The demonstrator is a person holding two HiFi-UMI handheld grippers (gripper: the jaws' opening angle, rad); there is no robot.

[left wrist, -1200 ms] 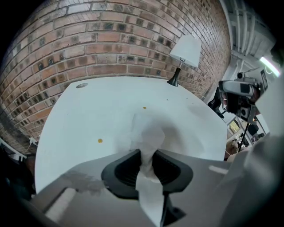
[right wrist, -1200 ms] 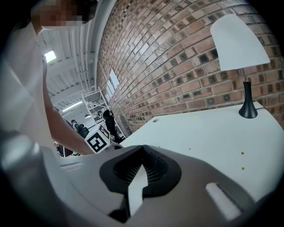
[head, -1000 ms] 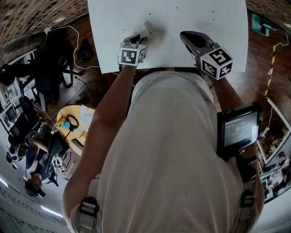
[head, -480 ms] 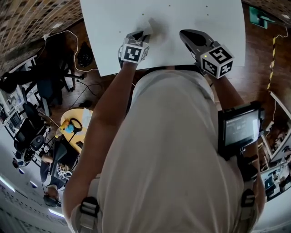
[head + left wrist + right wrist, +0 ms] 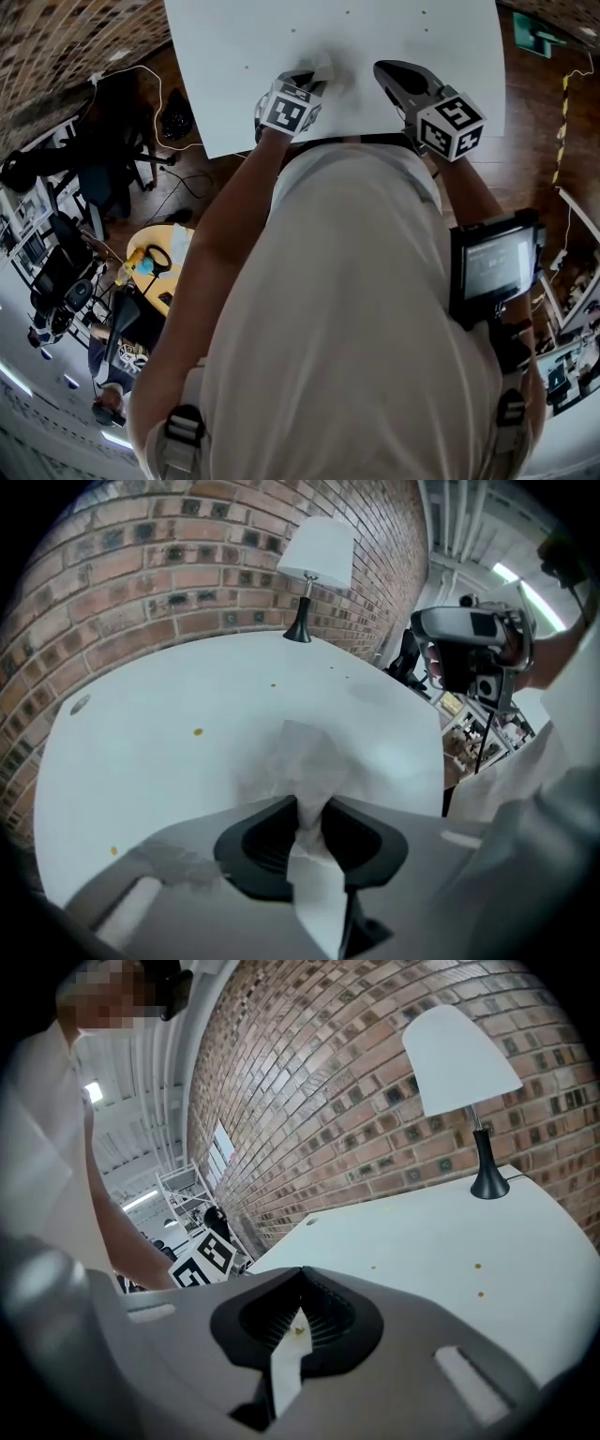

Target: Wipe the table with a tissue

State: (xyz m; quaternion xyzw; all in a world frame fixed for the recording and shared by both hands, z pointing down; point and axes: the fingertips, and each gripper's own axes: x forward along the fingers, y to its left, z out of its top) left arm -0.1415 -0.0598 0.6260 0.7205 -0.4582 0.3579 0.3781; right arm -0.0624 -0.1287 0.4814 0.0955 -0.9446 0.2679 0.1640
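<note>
The left gripper (image 5: 305,80), clenching the tissue (image 5: 323,67), is sliding rightward along the near edge of the table (image 5: 225,84), so wiping is progressing. The right gripper (image 5: 389,75) is hovering closed, grasping nothing. Crumbs (image 5: 198,731) are awaiting wiping.

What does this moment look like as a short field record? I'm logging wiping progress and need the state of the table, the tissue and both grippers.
table: white, with a few small orange specks on it
tissue: white, crumpled, bunched against the table
left gripper: shut on the tissue, angled down at the table
right gripper: jaws together, nothing held, over the table's near side
lamp: upright at the far edge, by the brick wall
</note>
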